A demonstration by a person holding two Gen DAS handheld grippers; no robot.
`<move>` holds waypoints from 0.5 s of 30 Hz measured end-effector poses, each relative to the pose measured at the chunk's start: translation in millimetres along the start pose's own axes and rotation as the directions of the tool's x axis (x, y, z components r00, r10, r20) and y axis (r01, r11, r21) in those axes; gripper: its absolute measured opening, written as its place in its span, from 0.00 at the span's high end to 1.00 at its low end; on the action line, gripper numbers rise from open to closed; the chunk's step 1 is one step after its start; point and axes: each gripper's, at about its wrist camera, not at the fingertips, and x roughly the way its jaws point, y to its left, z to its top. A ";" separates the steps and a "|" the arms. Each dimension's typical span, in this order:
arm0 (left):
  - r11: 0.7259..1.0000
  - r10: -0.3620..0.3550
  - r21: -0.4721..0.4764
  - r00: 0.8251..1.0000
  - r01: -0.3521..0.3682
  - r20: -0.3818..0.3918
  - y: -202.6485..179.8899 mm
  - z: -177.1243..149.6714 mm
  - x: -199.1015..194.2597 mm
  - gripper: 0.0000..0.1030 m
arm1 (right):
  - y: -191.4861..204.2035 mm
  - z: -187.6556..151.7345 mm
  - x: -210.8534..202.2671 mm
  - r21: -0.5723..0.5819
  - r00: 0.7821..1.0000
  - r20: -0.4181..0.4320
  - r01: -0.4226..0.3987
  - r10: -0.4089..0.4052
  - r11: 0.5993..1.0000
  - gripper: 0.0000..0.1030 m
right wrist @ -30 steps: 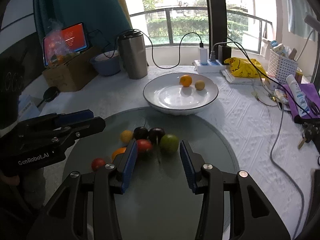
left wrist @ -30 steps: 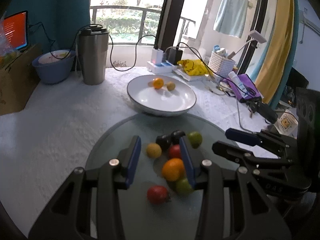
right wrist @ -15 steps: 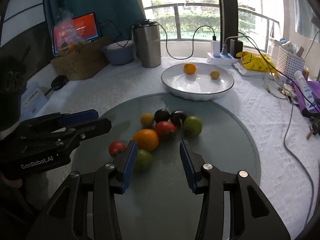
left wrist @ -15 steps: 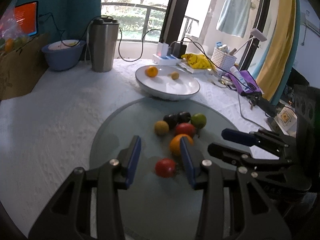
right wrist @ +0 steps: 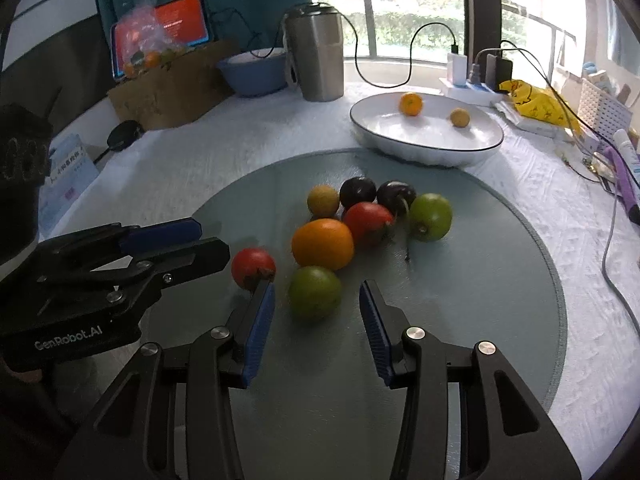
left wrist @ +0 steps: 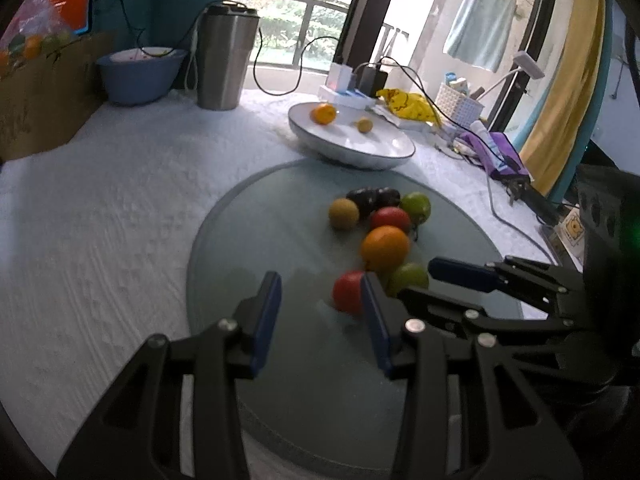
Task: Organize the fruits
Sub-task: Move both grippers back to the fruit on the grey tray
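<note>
Both grippers hover low over the round grey glass turntable (right wrist: 500,280), and neither holds anything. The right gripper (right wrist: 316,306) has its blue-padded jaws spread wide, empty, with the near green round fruit (right wrist: 315,292) sitting just ahead between the fingertips, not touched. The left gripper (left wrist: 320,298) is also released, jaws parted over bare glass; the near red tomato (left wrist: 347,290) lies just beside its right fingertip, partly hidden behind it.

The cluster sits mid-turntable: a big orange citrus (right wrist: 322,243) touching the green fruit's far side, a second red tomato (right wrist: 369,222) to its far right, a second green fruit (right wrist: 431,216) further right, two dark purple plums (right wrist: 376,192) at the far edge, and a small yellow-brown fruit (right wrist: 323,199) at far left of them.

Beyond, at the turntable's far rim, the white oval dish with dark rim (right wrist: 424,142) carries a small orange (right wrist: 411,103) and a small yellow fruit (right wrist: 459,117), well apart from each other. A steel tumbler (right wrist: 316,54) stands far back on the white tablecloth (right wrist: 192,168).
</note>
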 end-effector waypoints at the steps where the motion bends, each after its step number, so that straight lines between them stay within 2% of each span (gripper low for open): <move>1: 1.000 0.000 -0.002 1.000 0.000 -0.001 0.2 -0.9 0.5 0.58 | 0.1 -0.1 1.1 -0.002 1.000 -0.003 0.001 -0.001 1.000 0.55; 5: 1.000 -0.002 -0.006 1.000 0.002 -0.003 0.7 -2.6 -0.1 0.58 | 0.0 -0.8 6.1 -0.005 1.000 -0.013 -0.014 0.014 1.000 0.56; 10: 1.000 -0.004 -0.002 1.000 0.004 -0.011 -2.4 -3.6 1.4 0.57 | -0.7 -1.3 8.6 -0.016 1.000 -0.018 -0.018 0.018 1.000 0.70; 15: 1.000 -0.009 0.014 1.000 0.009 -0.023 -10.4 -3.5 4.1 0.57 | -6.6 -1.9 2.7 -0.005 1.000 -0.002 -0.030 0.030 1.000 0.71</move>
